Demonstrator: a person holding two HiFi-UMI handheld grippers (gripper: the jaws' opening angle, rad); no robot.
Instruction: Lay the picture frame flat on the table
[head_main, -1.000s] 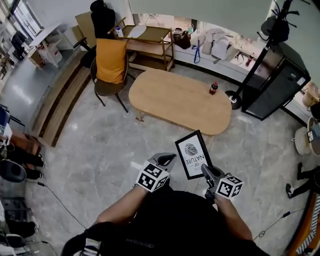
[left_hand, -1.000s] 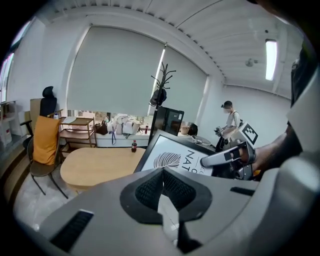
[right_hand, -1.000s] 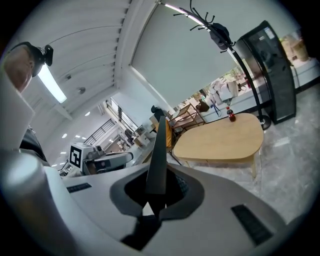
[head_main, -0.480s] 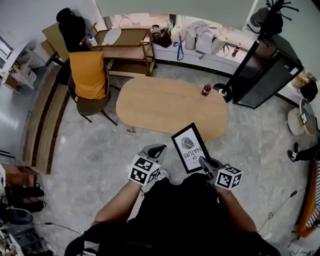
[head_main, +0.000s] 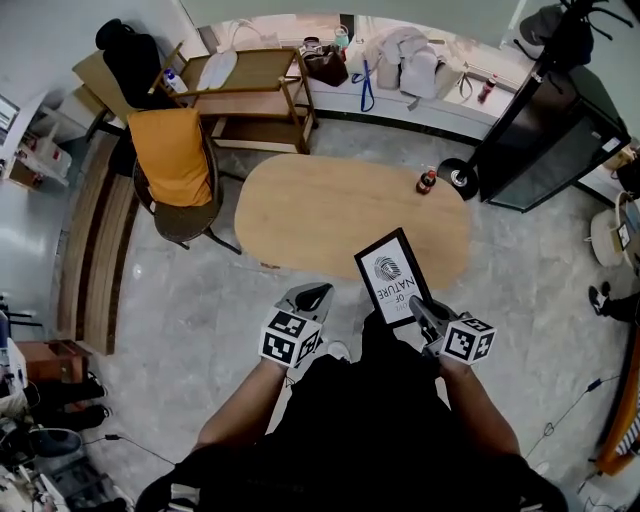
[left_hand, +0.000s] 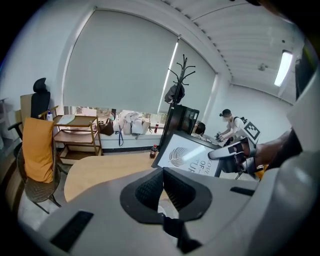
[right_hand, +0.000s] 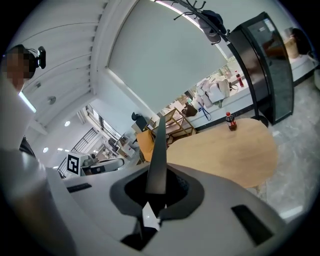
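Observation:
The picture frame (head_main: 393, 290) is black with a white print. It is held upright in the air, its top overlapping the near edge of the oval wooden table (head_main: 330, 210). My right gripper (head_main: 420, 312) is shut on the frame's lower right edge. In the right gripper view the frame (right_hand: 159, 150) stands edge-on between the pads. My left gripper (head_main: 306, 298) hangs left of the frame, apart from it, shut and holding nothing. In the left gripper view the frame (left_hand: 192, 157) shows face-on over the closed left gripper (left_hand: 163, 185).
A cola bottle (head_main: 427, 180) stands at the table's far right end. A chair with an orange cloth (head_main: 175, 160) is left of the table, with a wooden trolley (head_main: 255, 90) behind it. A black cabinet (head_main: 545, 140) and a coat stand (head_main: 470, 175) are at the right.
Both grippers and the frame have come closer to the table, and the frame now overlaps its near edge. The right grip is unchanged and the left gripper stays shut.

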